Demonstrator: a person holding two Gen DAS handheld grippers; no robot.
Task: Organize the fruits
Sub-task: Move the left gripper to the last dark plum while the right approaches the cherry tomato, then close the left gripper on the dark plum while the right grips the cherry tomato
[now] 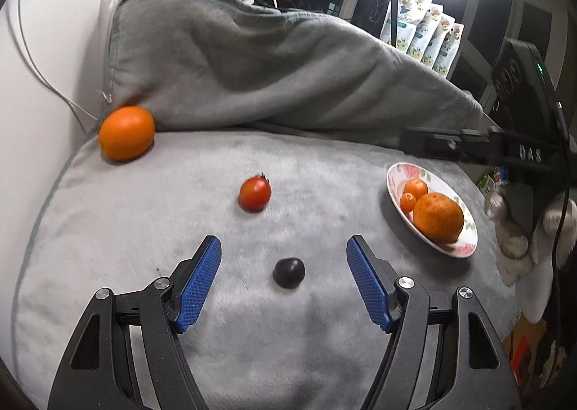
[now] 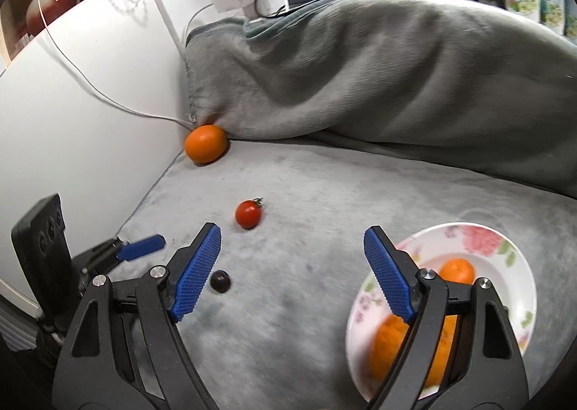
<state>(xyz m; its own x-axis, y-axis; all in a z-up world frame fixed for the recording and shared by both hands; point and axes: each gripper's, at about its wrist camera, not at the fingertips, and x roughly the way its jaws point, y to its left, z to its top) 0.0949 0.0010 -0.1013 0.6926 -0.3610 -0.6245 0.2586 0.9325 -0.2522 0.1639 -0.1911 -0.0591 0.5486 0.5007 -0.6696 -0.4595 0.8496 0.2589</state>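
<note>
a: left to right, please. what lies where?

b: far left, a large orange (image 1: 127, 132) sits against the fold of the grey blanket (image 1: 274, 64), well apart from both grippers. next, a cherry tomato (image 1: 254, 193) lies loose on the blanket, stem tipped up and right. then a dark round fruit (image 1: 289, 273), possibly a grape or plum. at right, the floral plate (image 1: 465, 247) holds one big orange and two small ones.

a: gripper states?

b: left gripper (image 1: 284, 251) is spread wide and holds nothing. right gripper (image 2: 292, 247) likewise, wide apart and empty, hanging partly over the plate.

a: the relation that matters?

b: the dark fruit lies just ahead of the left gripper, centred between its blue pads (image 1: 200, 283). being round, it has no long axis to square up to. in my judgement the left hand is nearer; from the right wrist view the fruit sits beside its left finger, off centre.

a: any writing?

b: "das" on the black bar (image 1: 530, 154) of the other gripper. the pouches behind are illegible.
</note>
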